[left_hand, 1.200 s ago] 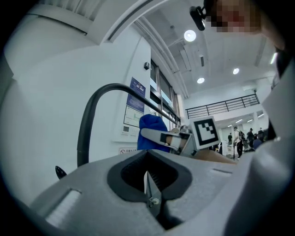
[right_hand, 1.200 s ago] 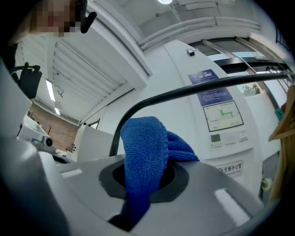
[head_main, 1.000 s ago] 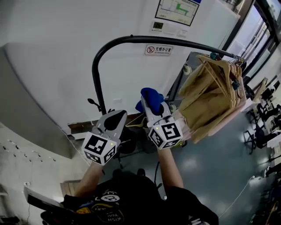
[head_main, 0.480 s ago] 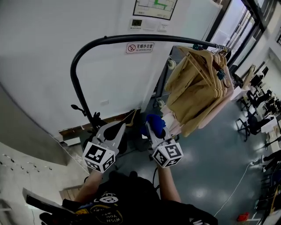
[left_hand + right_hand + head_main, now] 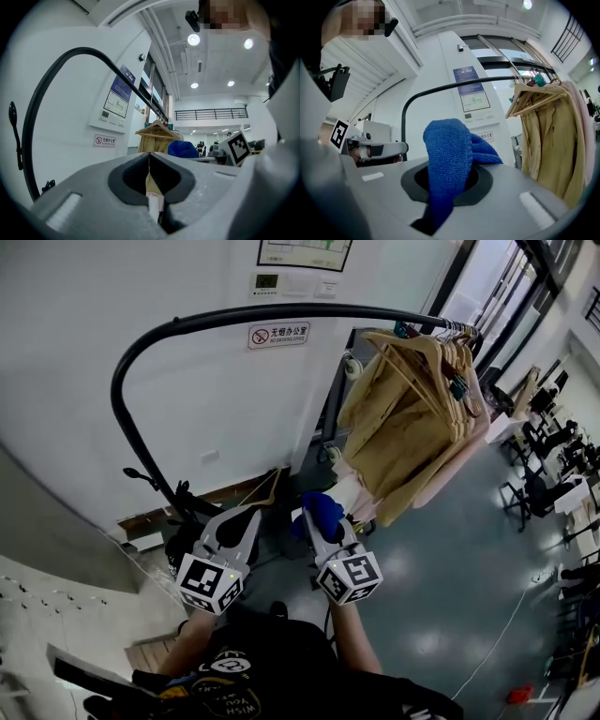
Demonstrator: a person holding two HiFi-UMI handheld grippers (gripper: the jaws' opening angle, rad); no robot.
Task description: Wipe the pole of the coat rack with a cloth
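**Handling.** The cloth (image 5: 444,154) is a blue terry piece, judged light, soft and limp. It folds over on itself and will shape round a tube under pressure. It is held by a bunched middle portion, with one fold standing above the grip and a tail hanging below. For wiping, the standing fold is the part to wrap against the pole. The pole (image 5: 281,312) is a black curved tube, judged rigid and smooth. The cloth should slide on it readily, and a light rack may shift if pushed hard.

**Fingers.** The right gripper (image 5: 317,527) has its fingers clamped on the cloth. The left gripper (image 5: 243,521) has its fingers pressed together with nothing between them.

**Position.** The cloth is below the pole's top bar and beside its upright run. It sits between that upright and the coats (image 5: 412,418) hanging further along the bar, and it does not touch the pole. The left gripper lies nearer the upright than the right one.

**Count.**
- One cloth.
- One pole.
- Two grippers.
- One prohibition sign (image 5: 278,334) on the wall just under the bar.
- Several tan coats on hangers and a pale pink garment at the outer side; the exact number cannot be told because they overlap.
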